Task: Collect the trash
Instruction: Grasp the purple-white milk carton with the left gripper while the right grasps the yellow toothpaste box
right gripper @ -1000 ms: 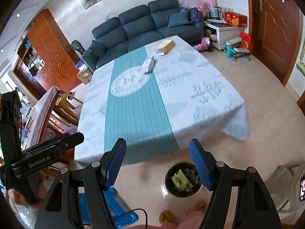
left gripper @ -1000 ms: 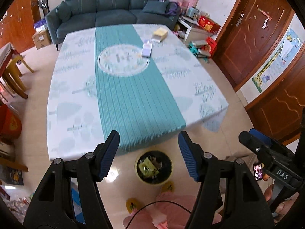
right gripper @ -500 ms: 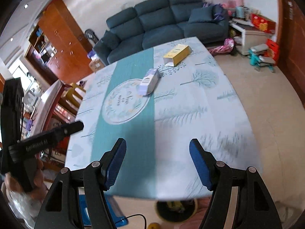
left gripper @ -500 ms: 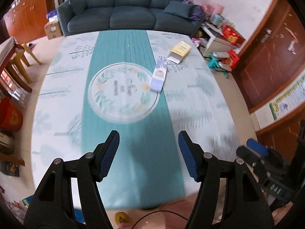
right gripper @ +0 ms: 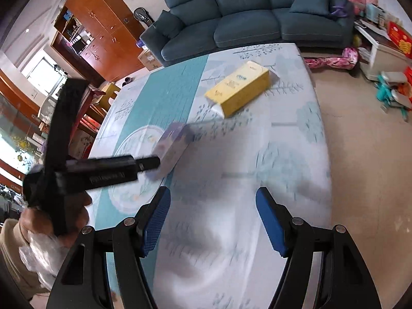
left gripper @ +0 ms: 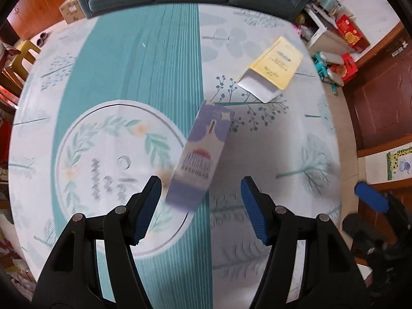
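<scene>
A purple and white carton [left gripper: 200, 152] lies on its side on the table's teal runner [left gripper: 134, 64]. My left gripper [left gripper: 200, 184] hangs open over the carton's near end, pads clear of its sides. The right wrist view shows the left gripper [right gripper: 152, 163], a hand behind it, by the same carton [right gripper: 175, 144]. A yellow box [left gripper: 275, 67] with an open white flap lies farther back on the right. My right gripper [right gripper: 213, 195] is open over bare cloth, with nothing between its fingers and the yellow box [right gripper: 239, 90] well ahead of it. One of its blue pads [left gripper: 370, 200] shows in the left wrist view.
The patterned tablecloth [right gripper: 283, 154] covers the whole table. A dark sofa [right gripper: 244, 18] stands past the far edge and wooden cabinets [right gripper: 97, 25] to the left. Toys and red boxes [right gripper: 391, 90] lie on the floor at the right, near a brown door [left gripper: 381, 97].
Both grippers have swept forward from above the floor bin to over the table and come lower. The bin has left view and the two boxes are much nearer. The jaws stay as wide.
</scene>
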The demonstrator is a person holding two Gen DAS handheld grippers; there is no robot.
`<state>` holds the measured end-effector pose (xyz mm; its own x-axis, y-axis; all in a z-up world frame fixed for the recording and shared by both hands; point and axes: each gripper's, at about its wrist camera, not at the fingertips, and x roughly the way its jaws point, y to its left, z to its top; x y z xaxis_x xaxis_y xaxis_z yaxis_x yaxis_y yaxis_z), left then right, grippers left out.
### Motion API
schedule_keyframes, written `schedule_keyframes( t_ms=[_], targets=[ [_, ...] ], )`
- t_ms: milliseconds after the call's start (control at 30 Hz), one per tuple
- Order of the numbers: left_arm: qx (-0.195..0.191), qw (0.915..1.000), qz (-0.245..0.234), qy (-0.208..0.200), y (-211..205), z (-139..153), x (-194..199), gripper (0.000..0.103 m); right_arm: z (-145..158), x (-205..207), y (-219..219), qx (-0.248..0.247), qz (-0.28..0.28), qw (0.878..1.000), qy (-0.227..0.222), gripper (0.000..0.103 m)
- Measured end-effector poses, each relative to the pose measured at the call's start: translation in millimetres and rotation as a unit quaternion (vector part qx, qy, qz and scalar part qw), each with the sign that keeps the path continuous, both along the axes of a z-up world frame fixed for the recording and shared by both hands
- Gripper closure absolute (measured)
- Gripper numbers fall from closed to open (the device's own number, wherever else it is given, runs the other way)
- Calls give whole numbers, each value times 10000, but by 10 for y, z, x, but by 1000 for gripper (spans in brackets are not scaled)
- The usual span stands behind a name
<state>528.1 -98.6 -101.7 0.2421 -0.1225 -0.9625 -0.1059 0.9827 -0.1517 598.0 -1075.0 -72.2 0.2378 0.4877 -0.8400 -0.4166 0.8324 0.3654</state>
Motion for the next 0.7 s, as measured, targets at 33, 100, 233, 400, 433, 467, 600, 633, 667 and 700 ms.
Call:
schedule_keyframes(
  t_ms=[33, 100, 233, 400, 433, 467, 600, 633, 667, 700],
  targets=[
    [1, 10000, -11, 53, -15, -56, 53, 42, -44, 146, 23, 21, -1, 10000, 29, 33],
    [25, 9998, -8, 189, -47, -178, 158, 42, -77, 281, 92, 46, -20, 9999, 88, 29],
    [15, 9995, 49, 310, -81, -329, 329, 66, -153, 663, 189, 168, -192, 9995, 179, 21],
    [249, 9993, 247, 127, -89, -374, 500, 68, -296, 1166, 363, 285, -525, 9975, 378, 21],
    [295, 9990, 329, 84, -71, -377, 533, 68, -323, 1242, 394, 281, -595, 9970, 413, 21],
    [330, 9985, 424, 47, -49, -380, 566, 68, -363, 1335, 430, 263, -702, 9961, 465, 20],
    [358, 9965, 754, -31, 62, -377, 653, 68, -520, 1662, 560, 235, -1129, 9913, 637, 20],
    [342, 9962, 798, -33, 83, -372, 661, 68, -563, 1746, 601, 165, -1250, 9898, 668, 19],
    [317, 9959, 842, -34, 105, -367, 671, 68, -594, 1797, 627, 127, -1322, 9887, 690, 17],
    [299, 9956, 889, -43, 122, -367, 677, 68, -646, 1873, 682, 67, -1396, 9875, 730, 16]
  ],
)
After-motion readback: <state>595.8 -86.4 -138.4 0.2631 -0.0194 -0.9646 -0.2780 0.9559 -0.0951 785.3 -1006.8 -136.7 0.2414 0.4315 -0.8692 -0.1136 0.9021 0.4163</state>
